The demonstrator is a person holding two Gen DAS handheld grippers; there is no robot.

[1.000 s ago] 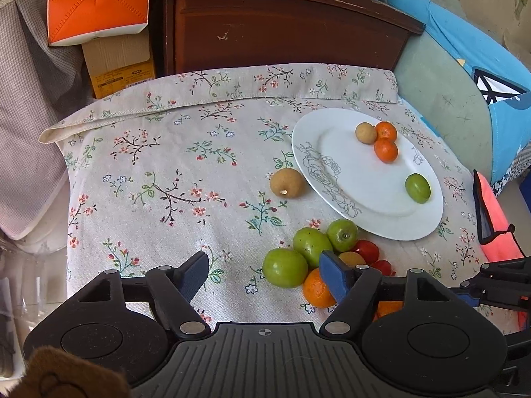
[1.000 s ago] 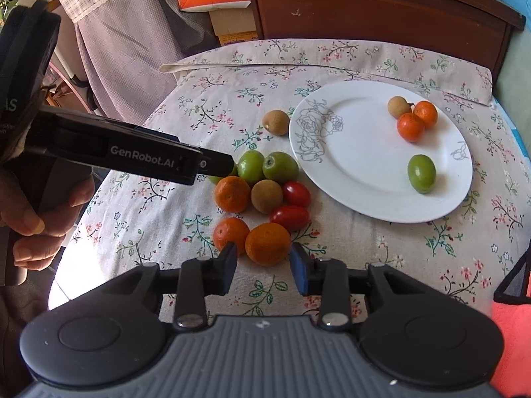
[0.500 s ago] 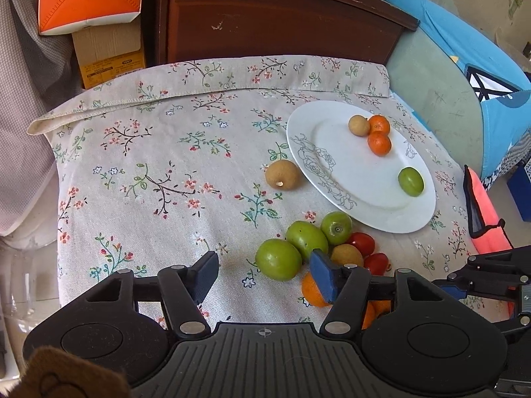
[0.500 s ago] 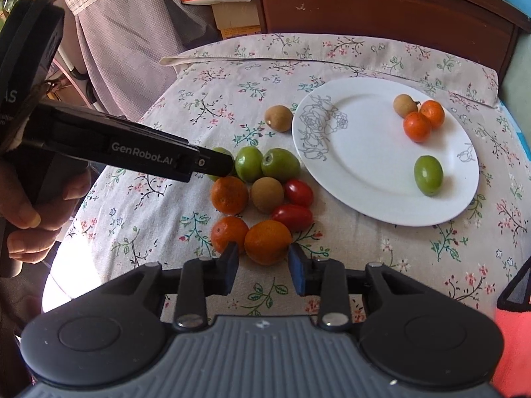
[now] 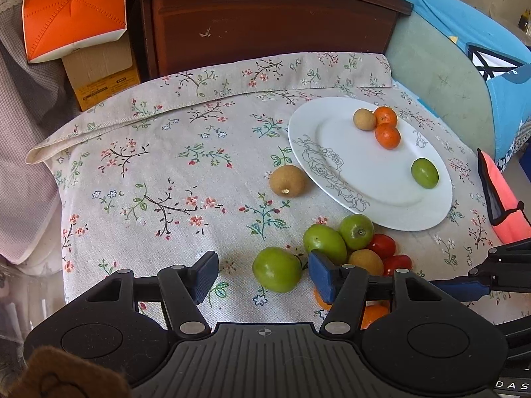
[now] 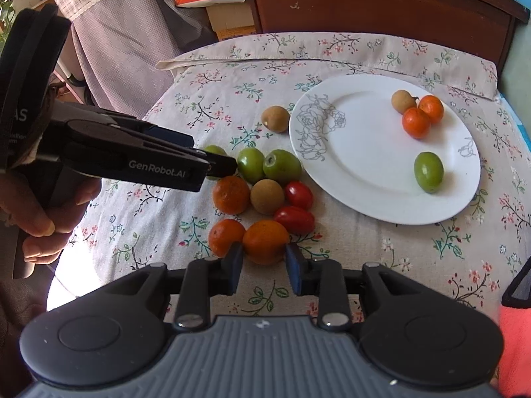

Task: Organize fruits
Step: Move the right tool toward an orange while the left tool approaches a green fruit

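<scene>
Two grippers work loose fruit beside the plate (image 5: 365, 172).
Left wrist: the left gripper (image 5: 262, 275), jaws just closing but not yet touching, straddles a green fruit (image 5: 277, 268) near the plate; off-centre, it may roll. Right wrist: the right gripper (image 6: 264, 262) pinches an orange (image 6: 265, 240) short of the plate; a low grip may slip.

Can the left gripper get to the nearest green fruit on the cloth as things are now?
Probably yes. The green fruit lies ahead of the left gripper, between its spread fingertips, nothing over it. Another green fruit sits close by the right-hand finger, so closing may nudge it.
</scene>
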